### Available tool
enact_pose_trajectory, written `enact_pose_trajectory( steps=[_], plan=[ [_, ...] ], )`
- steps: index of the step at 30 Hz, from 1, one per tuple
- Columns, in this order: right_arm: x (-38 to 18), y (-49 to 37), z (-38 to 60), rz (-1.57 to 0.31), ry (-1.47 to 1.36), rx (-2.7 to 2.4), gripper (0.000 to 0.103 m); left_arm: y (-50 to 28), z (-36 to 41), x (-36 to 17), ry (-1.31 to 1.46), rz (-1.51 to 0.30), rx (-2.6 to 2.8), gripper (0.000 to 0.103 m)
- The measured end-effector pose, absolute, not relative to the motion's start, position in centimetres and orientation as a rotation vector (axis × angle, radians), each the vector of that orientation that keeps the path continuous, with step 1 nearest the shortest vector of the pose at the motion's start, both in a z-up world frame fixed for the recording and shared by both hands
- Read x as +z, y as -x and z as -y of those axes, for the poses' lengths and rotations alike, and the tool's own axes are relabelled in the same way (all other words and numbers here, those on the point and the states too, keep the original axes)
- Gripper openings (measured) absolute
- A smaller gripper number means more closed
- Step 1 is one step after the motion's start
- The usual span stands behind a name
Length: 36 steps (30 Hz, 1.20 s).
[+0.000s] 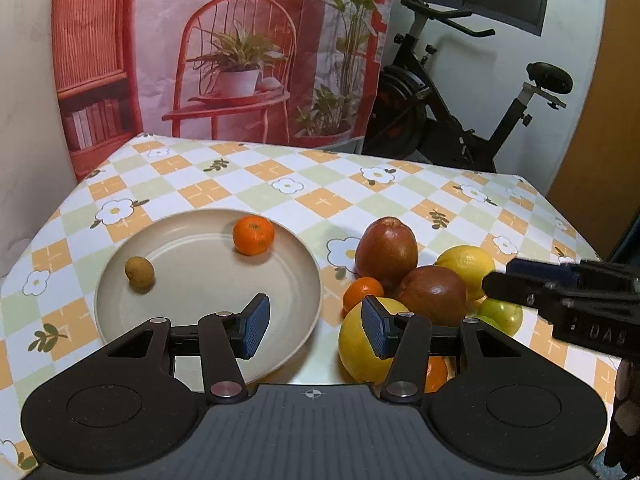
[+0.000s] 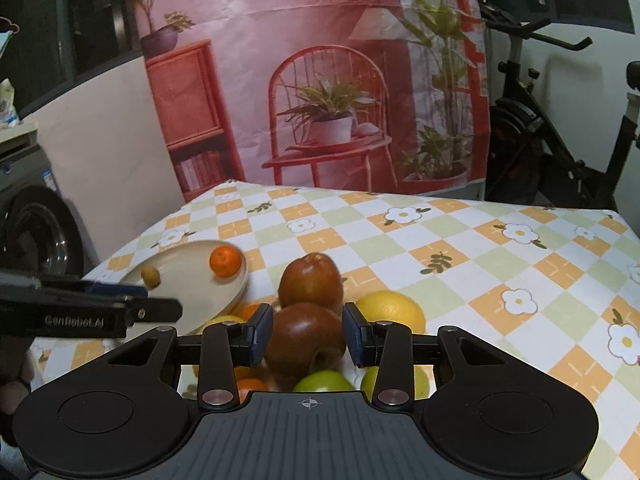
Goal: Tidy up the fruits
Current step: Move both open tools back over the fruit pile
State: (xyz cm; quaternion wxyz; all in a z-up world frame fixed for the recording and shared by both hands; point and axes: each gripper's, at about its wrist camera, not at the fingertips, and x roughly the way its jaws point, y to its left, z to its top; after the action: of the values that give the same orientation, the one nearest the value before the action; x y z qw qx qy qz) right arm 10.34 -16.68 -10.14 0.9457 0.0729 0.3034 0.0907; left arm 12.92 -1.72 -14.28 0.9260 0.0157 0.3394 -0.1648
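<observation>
A beige plate (image 1: 168,320) holds a tangerine (image 1: 253,235) and a small brownish-yellow fruit (image 1: 139,274). To its right lies a pile: two red-brown apples (image 1: 386,252), (image 1: 434,295), a lemon (image 1: 468,266), a big yellow citrus (image 1: 356,344), a tangerine (image 1: 362,291) and green fruit (image 1: 502,314). My left gripper (image 1: 316,326) is open and empty over the plate's right rim. My right gripper (image 2: 306,334) is open with its pads on either side of the nearer apple (image 2: 304,340); the farther apple (image 2: 310,280) stands behind. The plate shows at left (image 2: 236,292).
The table has a checkered flowered cloth (image 1: 304,200). A printed backdrop (image 1: 224,52) hangs behind it. An exercise bike (image 1: 460,112) stands at the back right. A washing machine (image 2: 36,224) stands left of the table. The right gripper body shows at the left view's right edge (image 1: 568,300).
</observation>
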Motion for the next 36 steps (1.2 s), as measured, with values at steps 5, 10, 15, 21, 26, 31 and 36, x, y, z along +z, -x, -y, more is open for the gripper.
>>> enact_pose_trajectory(
  steps=[5,10,15,21,26,31,36],
  plan=[
    [-10.3,-9.6,17.0,-0.623,-0.165,0.184,0.037,-12.4,2.2,-14.3,-0.052,-0.693,-0.349,0.053],
    [-10.7,-9.0,17.3,-0.639,-0.165,0.177,0.037,-12.1,2.7,-14.6,-0.065,-0.697,-0.368,0.053],
    [-11.3,-8.7,17.6,-0.661,-0.166,0.170,0.037,-11.8,2.8,-14.6,-0.073,-0.698,-0.388,0.053],
    [-11.4,-8.7,17.8,-0.661,-0.171,0.167,0.037,-11.6,3.1,-14.7,-0.088,-0.707,-0.400,0.053],
    [-11.4,-8.6,17.8,-0.663,-0.173,0.164,0.037,-11.4,3.3,-14.9,-0.094,-0.723,-0.424,0.052],
    [-11.6,-8.2,18.0,-0.667,-0.191,0.171,0.034,-11.0,3.7,-15.2,-0.104,-0.740,-0.453,0.042],
    [-11.7,-7.8,18.3,-0.664,-0.197,0.168,0.033,-10.7,4.1,-15.4,-0.106,-0.755,-0.487,0.042]
  ],
)
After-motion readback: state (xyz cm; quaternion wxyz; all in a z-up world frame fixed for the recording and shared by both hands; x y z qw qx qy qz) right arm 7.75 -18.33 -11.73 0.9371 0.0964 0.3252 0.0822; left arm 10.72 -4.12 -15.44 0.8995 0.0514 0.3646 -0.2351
